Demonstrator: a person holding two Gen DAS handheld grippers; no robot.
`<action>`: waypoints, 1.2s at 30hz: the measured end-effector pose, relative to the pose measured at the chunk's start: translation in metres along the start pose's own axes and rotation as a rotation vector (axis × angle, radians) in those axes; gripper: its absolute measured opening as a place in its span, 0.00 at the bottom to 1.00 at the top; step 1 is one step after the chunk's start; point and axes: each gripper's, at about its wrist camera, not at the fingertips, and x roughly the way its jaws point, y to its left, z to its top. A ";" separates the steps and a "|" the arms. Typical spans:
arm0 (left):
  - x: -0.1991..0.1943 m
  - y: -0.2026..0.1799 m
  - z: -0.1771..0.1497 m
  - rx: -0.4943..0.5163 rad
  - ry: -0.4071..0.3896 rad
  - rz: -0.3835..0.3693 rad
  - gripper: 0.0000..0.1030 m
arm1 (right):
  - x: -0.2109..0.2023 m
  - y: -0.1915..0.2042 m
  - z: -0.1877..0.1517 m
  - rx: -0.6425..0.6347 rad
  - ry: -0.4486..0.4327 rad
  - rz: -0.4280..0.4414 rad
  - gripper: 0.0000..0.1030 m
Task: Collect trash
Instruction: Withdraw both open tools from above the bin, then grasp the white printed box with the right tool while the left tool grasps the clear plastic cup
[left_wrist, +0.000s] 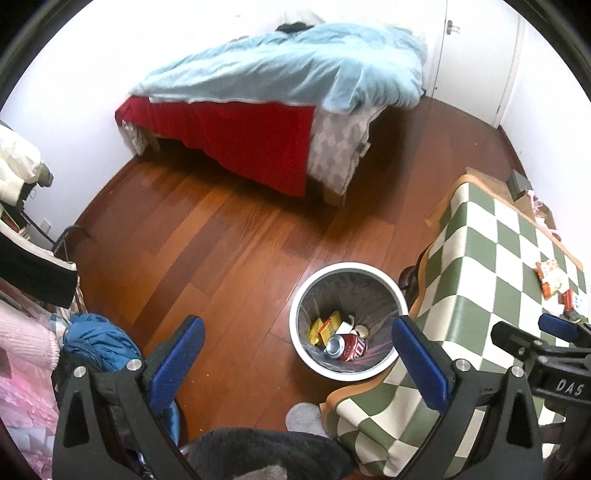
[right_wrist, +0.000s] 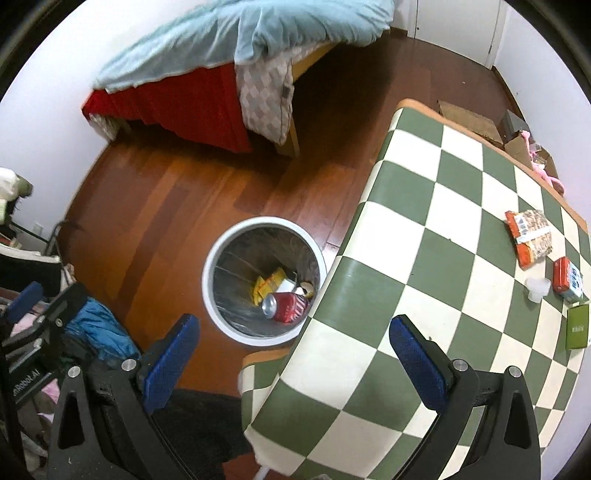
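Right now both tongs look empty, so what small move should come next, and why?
Probably reach the right tongs toward the orange snack packet on the checkered table. Both tongs are open and empty, the bin already holds a red can, and the packet lies loose.

Bright, even light (walls overexposed), strong fisheye warping, slight blur.

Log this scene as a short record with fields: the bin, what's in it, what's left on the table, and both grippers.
bin: white round trash bin on the wood floor, beside the checkered table
in bin: red soda can, yellow wrapper, other small scraps
on table: orange snack bag, red and blue packet, small clear cup, green box
left gripper: open, empty, above the bin
right gripper: open, empty, over the table edge
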 end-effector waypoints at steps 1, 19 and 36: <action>-0.008 -0.003 -0.001 -0.001 -0.008 0.005 1.00 | -0.007 -0.003 -0.002 0.009 -0.013 0.011 1.00; -0.004 -0.226 0.001 0.227 0.023 -0.165 1.00 | -0.107 -0.215 -0.074 0.396 -0.176 0.047 1.00; 0.107 -0.455 -0.037 0.425 0.281 -0.289 1.00 | -0.035 -0.485 -0.055 0.353 0.185 -0.328 1.00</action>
